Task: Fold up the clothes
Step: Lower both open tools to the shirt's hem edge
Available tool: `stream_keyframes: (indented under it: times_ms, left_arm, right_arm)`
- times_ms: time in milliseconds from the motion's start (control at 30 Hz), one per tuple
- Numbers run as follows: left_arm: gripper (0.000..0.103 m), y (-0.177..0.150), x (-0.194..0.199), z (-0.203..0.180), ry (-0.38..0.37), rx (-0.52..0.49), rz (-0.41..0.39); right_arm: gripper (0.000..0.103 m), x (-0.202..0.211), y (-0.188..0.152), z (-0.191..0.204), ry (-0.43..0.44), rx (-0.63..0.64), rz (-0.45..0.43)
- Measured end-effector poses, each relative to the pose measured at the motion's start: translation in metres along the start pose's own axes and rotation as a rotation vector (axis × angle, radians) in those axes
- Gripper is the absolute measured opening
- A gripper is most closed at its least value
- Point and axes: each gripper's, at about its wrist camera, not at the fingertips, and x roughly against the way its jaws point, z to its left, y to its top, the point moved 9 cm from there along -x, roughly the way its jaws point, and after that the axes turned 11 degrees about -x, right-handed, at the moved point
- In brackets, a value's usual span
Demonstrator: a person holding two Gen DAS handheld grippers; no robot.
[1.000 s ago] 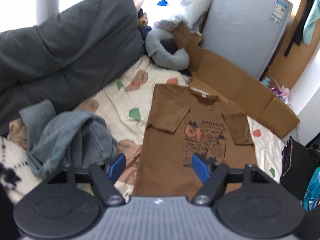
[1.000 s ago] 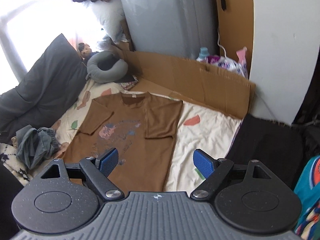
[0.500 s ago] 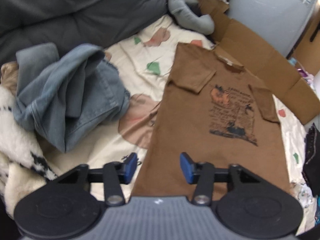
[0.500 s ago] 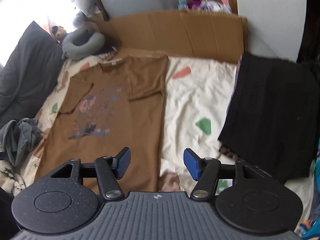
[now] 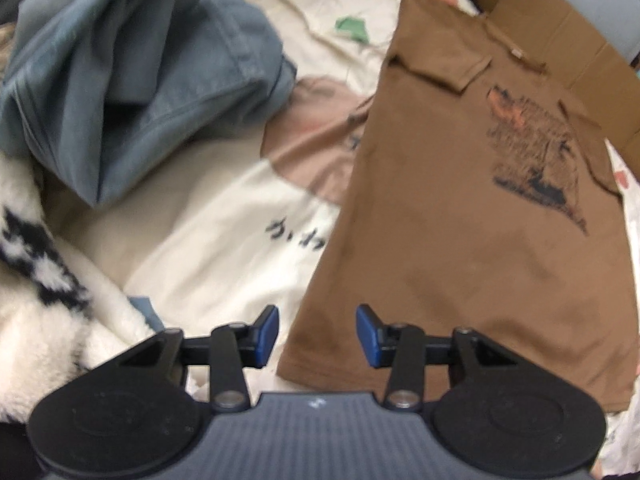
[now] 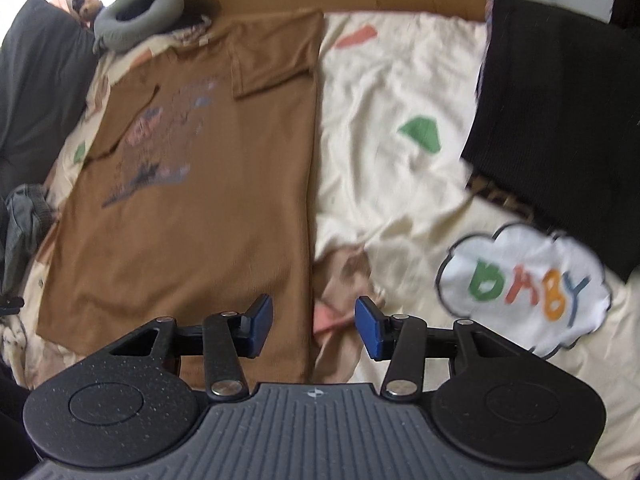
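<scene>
Brown T-shirt (image 5: 472,240) flat on the bed sheet (image 6: 380,128), both sleeves folded in. Left claw (image 5: 317,335) and right claw (image 6: 314,327) open, empty, over its 2 hem corners.

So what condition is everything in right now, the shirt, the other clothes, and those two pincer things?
Brown T-shirt: spread flat, print up, both sleeves folded in over the chest.
Blue-grey garment: crumpled in a heap, unfolded.
Black garment: lying flat by the shirt's far side.
Left gripper: open, holding nothing, over the shirt's bottom corner.
Right gripper: open, holding nothing, over the shirt's other bottom corner.
</scene>
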Motion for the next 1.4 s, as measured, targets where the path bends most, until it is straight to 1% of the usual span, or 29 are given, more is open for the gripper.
stream_keyframes:
  times_ms: [67, 200, 300, 400, 533, 600, 700, 767, 800, 833, 867, 900, 1033, 1167, 1200, 1300, 1400]
  left_arm:
    - [0.045, -0.006, -0.01, 0.002, 0.004, 0.002, 0.022]
    - [0.045, -0.013, -0.021, 0.003, 0.004, 0.007, 0.042]
    - [0.045, -0.017, -0.028, 0.004, 0.004, 0.007, 0.058]
    - [0.045, -0.021, -0.033, 0.004, 0.007, 0.002, 0.073]
    - [0.044, -0.027, -0.04, 0.003, 0.009, -0.012, 0.091]
    - [0.043, -0.03, -0.042, 0.003, 0.017, -0.022, 0.094]
    - [0.034, -0.032, -0.042, 0.007, 0.048, -0.03, 0.079]
    - [0.029, -0.033, -0.041, 0.009, 0.056, -0.02, 0.072]
    - [0.028, -0.033, -0.04, 0.01, 0.055, -0.019, 0.072]
    - [0.026, -0.033, -0.04, 0.01, 0.054, -0.023, 0.073]
    - [0.026, -0.034, -0.04, 0.01, 0.053, -0.026, 0.074]
    - [0.026, -0.034, -0.039, 0.01, 0.052, -0.03, 0.075]
    - [0.026, -0.035, -0.039, 0.011, 0.051, -0.035, 0.08]
    - [0.028, -0.037, -0.04, 0.012, 0.052, -0.028, 0.084]
    - [0.028, -0.037, -0.04, 0.012, 0.053, -0.028, 0.085]
    - [0.028, -0.037, -0.04, 0.013, 0.054, -0.032, 0.09]
    - [0.029, -0.039, -0.042, 0.014, 0.054, -0.029, 0.098]
  right_arm:
    - [0.046, -0.01, -0.008, 0.0, -0.002, 0.004, 0.025]
    - [0.045, -0.028, -0.02, -0.001, -0.008, 0.012, 0.063]
    - [0.042, -0.043, -0.029, 0.0, -0.006, 0.014, 0.088]
    - [0.032, -0.054, -0.037, 0.002, -0.004, 0.017, 0.114]
    - [0.032, -0.065, -0.043, 0.006, -0.005, 0.024, 0.121]
    - [0.032, -0.07, -0.045, 0.006, -0.008, 0.018, 0.124]
    - [0.033, -0.075, -0.048, 0.002, -0.033, 0.009, 0.123]
    - [0.03, -0.077, -0.049, 0.0, -0.038, -0.002, 0.125]
    - [0.02, -0.077, -0.049, -0.001, -0.033, -0.008, 0.125]
    - [0.015, -0.076, -0.049, -0.001, -0.031, -0.013, 0.126]
    - [0.012, -0.075, -0.048, -0.002, -0.029, -0.016, 0.129]
    - [0.007, -0.074, -0.048, -0.003, -0.022, -0.029, 0.13]
    - [0.007, -0.069, -0.046, -0.003, -0.003, -0.047, 0.126]
    - [0.01, -0.072, -0.047, -0.001, -0.023, -0.027, 0.12]
    - [0.011, -0.073, -0.047, 0.0, -0.028, -0.024, 0.119]
    - [0.022, -0.076, -0.046, 0.001, -0.037, -0.035, 0.112]
    - [0.025, -0.079, -0.044, 0.002, -0.046, -0.045, 0.106]
